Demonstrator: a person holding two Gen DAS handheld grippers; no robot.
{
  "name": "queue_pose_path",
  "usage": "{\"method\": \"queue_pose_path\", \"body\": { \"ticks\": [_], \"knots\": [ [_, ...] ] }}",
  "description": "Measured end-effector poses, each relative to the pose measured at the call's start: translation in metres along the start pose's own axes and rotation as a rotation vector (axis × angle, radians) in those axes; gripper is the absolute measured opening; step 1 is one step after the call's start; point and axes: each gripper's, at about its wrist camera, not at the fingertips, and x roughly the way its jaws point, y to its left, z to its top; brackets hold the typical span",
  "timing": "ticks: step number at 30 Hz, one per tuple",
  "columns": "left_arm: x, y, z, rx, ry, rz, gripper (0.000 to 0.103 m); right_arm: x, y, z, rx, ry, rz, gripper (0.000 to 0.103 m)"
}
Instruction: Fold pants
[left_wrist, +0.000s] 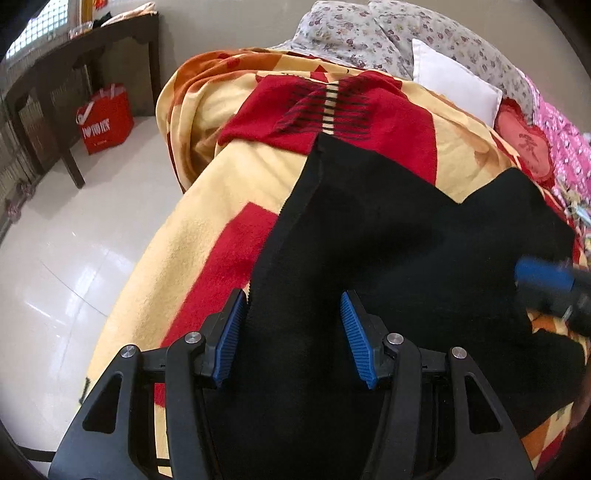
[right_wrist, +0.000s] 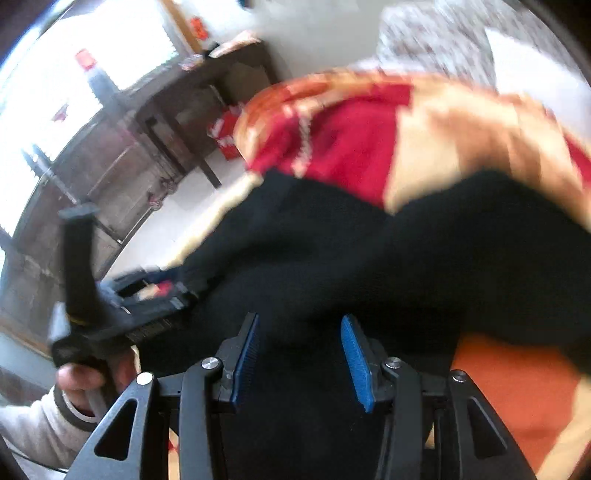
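Note:
Black pants (left_wrist: 388, 243) lie spread on a yellow and red blanket (left_wrist: 207, 229) on a bed. My left gripper (left_wrist: 293, 299) is open, its blue pads on either side of the pants' near edge, close above the cloth. My right gripper (right_wrist: 299, 325) is open over the black pants (right_wrist: 369, 258); that view is motion-blurred. The right gripper's blue tip shows at the right edge of the left wrist view (left_wrist: 546, 277). The left gripper and the hand holding it show at the left of the right wrist view (right_wrist: 110, 317).
Floral pillows (left_wrist: 388, 33) and a white cushion (left_wrist: 450, 77) lie at the bed's far end. A dark wooden table (left_wrist: 74, 74) and a red bag (left_wrist: 105, 118) stand on the glossy floor (left_wrist: 66, 258) to the left. Pink bedding (left_wrist: 561, 140) is at the right.

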Motion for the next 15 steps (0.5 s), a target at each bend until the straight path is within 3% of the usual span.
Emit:
{"method": "queue_pose_path", "body": {
  "ticks": [6,12,15],
  "knots": [
    [0.003,0.001,0.006,0.000,0.006,-0.020,0.053,0.029,0.005,0.066,-0.140,-0.035,-0.013,0.044],
    [0.005,0.001,0.010,0.001,0.016,-0.034,0.053,0.092,-0.014,0.105,-0.281,0.103,-0.073,0.044],
    [0.006,0.000,0.011,0.011,0.017,-0.033,0.053,0.114,-0.028,0.112,-0.276,0.161,-0.039,0.044]
  ]
}}
